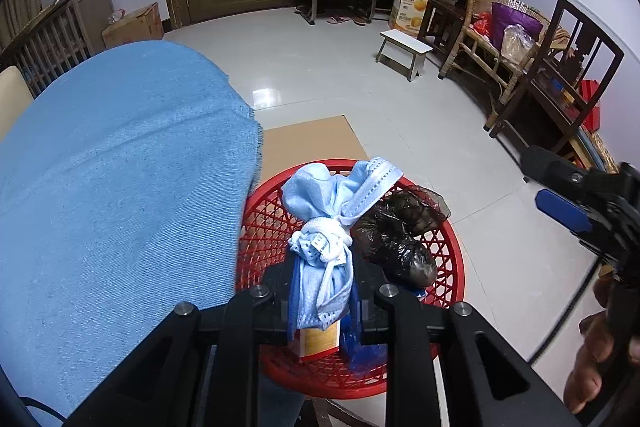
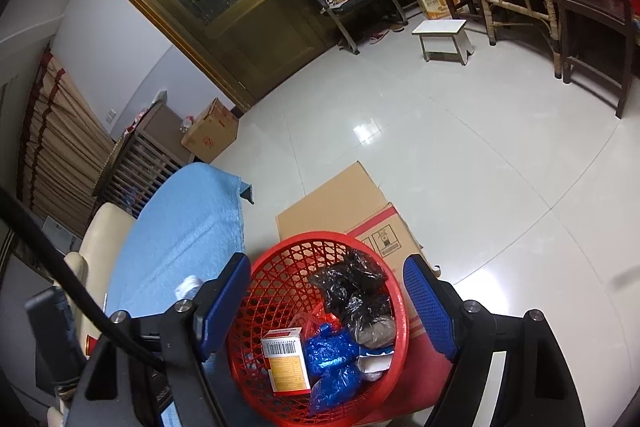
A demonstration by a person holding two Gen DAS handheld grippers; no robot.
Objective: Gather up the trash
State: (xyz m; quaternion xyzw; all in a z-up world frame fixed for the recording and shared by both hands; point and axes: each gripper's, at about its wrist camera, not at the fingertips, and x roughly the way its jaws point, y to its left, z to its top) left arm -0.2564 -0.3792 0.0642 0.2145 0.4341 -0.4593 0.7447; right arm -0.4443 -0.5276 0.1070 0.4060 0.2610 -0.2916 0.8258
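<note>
- The left tongs (image 1: 322, 301) are clamped on a crumpled blue face mask (image 1: 332, 223), held over the red basket (image 2: 276, 275).
- In the basket: black bag (image 2: 352, 291), blue wrappers (image 2: 330, 351), an orange-and-white carton (image 2: 286, 363).
- The right tongs (image 2: 328, 307) gape wide above the basket rim.
- Basket stands on flattened cardboard (image 2: 340, 195) on the tiled floor (image 2: 480, 147), beside the blue-clothed surface (image 1: 120, 167).

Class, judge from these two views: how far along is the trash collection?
Done: a black bag, blue plastic and a small box already lie in the red basket. In hand: the left gripper grips a bundled face mask above the basket. The right gripper is open and empty. Left: dropping the mask; other trash cannot be confirmed.
</note>
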